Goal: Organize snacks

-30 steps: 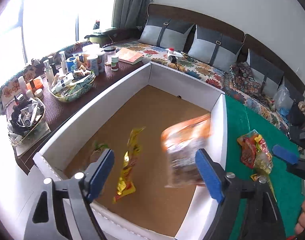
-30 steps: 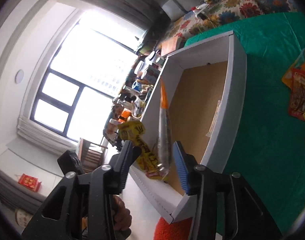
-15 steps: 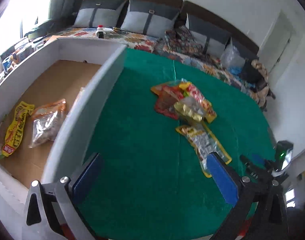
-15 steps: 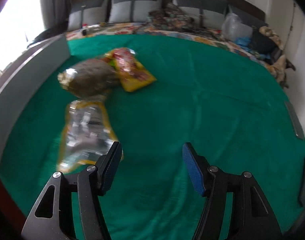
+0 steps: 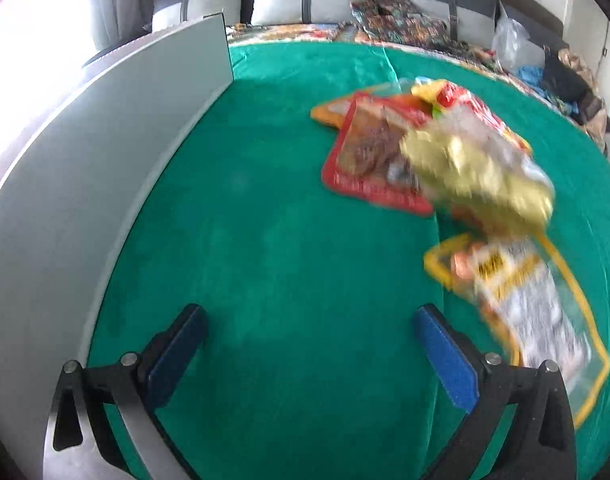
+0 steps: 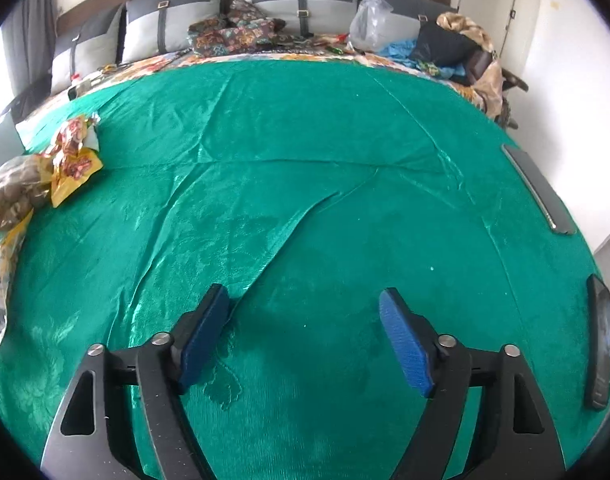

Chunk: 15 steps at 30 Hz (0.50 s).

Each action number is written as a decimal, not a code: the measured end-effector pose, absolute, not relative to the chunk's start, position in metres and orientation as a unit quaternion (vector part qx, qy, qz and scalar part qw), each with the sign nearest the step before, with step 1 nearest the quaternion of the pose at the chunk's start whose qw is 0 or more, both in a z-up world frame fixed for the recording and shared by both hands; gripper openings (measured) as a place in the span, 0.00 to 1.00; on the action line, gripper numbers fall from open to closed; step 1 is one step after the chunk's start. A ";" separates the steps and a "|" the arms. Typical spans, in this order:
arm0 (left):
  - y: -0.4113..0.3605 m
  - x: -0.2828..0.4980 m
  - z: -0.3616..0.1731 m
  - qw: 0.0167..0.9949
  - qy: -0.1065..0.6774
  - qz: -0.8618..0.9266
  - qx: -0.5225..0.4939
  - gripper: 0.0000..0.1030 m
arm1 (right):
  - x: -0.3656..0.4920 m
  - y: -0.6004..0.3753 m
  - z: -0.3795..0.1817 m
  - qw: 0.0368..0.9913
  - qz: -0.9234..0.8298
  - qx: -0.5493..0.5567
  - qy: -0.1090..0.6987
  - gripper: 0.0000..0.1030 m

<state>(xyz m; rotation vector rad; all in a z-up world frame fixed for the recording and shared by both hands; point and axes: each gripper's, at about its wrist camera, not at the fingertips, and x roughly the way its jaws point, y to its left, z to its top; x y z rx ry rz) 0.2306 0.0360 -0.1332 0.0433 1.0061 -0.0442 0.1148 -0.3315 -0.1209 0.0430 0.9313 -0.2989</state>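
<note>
While both claws hang over the green cloth [image 5: 289, 248], neither has anything in it. Left gripper [image 5: 311, 344]: blue pads spread wide, only bare cloth between them; no snack touched. Right gripper [image 6: 305, 332]: pads also well apart, jaws have just been opening, nothing between them but wrinkled cloth. Snacks are in a loose heap on the cloth, up and right of the left gripper in its view, blurred. Red-bordered packet [image 5: 375, 160] lies flat at the heap's left side, with an orange packet [image 5: 329, 111] poking out from under its far corner. Gold crinkly bag [image 5: 477, 176] sits on top, overlapping the red one's right edge; a red-and-yellow packet [image 5: 461, 98] lies just behind it. Yellow-edged clear packet [image 5: 529, 312] lies nearest, just beside the left gripper's right finger, not touching as far as I can tell. White box wall [image 5: 85, 184] runs along the left edge of that view, well apart from the heap; its inside is hidden. Right wrist view shows the same heap at far left: brownish bag [image 6: 15, 196], yellow packets [image 6: 75, 160] touching it, well away from the right gripper. Two dark flat slabs [image 6: 539, 188] lie at the cloth's right edge. Grey cushions [image 6: 301, 0] line the back, with a clear plastic bag [image 6: 369, 20] beside them.
</note>
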 end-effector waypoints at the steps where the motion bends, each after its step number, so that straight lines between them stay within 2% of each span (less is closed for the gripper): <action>1: 0.037 0.236 -0.134 0.878 0.478 -0.019 0.015 1.00 | 0.109 -0.334 -0.119 0.881 -0.146 0.028 0.448 0.87; 15: 0.041 0.242 -0.134 0.888 0.460 -0.005 0.005 1.00 | 0.101 -0.339 -0.120 0.879 -0.145 0.053 0.451 0.90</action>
